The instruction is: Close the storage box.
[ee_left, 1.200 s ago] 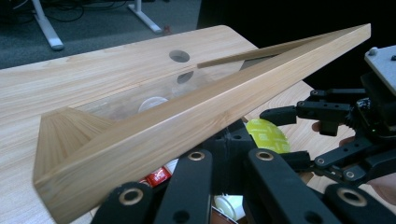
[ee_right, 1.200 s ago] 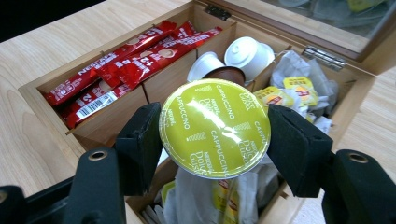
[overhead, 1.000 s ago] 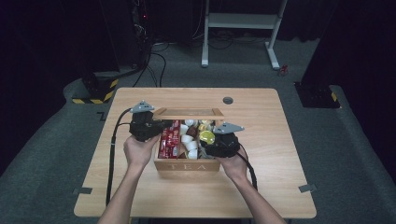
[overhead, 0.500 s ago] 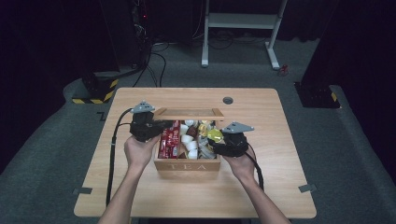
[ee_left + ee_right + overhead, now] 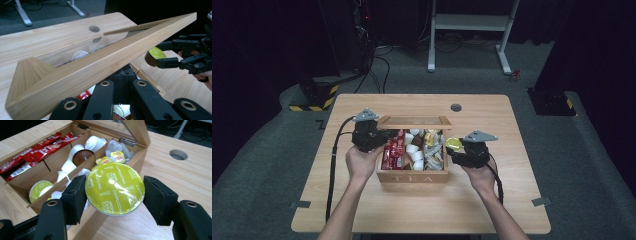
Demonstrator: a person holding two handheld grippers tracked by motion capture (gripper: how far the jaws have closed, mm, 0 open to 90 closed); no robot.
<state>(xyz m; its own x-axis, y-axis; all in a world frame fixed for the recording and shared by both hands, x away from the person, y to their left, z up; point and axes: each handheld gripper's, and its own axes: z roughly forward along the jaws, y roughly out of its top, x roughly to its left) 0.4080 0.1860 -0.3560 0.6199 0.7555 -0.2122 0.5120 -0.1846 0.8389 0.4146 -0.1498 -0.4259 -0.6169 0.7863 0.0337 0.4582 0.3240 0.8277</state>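
— Since a moment ago, what has moved?
— Right gripper point(image 5: 455, 149): I slid it sideways, off the open wooden tea box point(image 5: 413, 176), out over the table. Its jaws squeeze a round yellow-green coffee pod point(image 5: 114, 188), held just beside the box's right wall.
— And your left gripper point(image 5: 384, 135)?
— It holds the box's wooden glass-paned lid point(image 5: 100, 62) up, jaws pinched tight on the frame.

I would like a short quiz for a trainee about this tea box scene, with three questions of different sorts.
1. True or false: the left gripper holds the lid of the wooden box open.
2. The right gripper holds: A) a red sachet, B) a green capsule, C) nothing?
3. Is the capsule inside the box or beside it?

Key: 1 true; 2 B; 3 beside it, at the box's right side.
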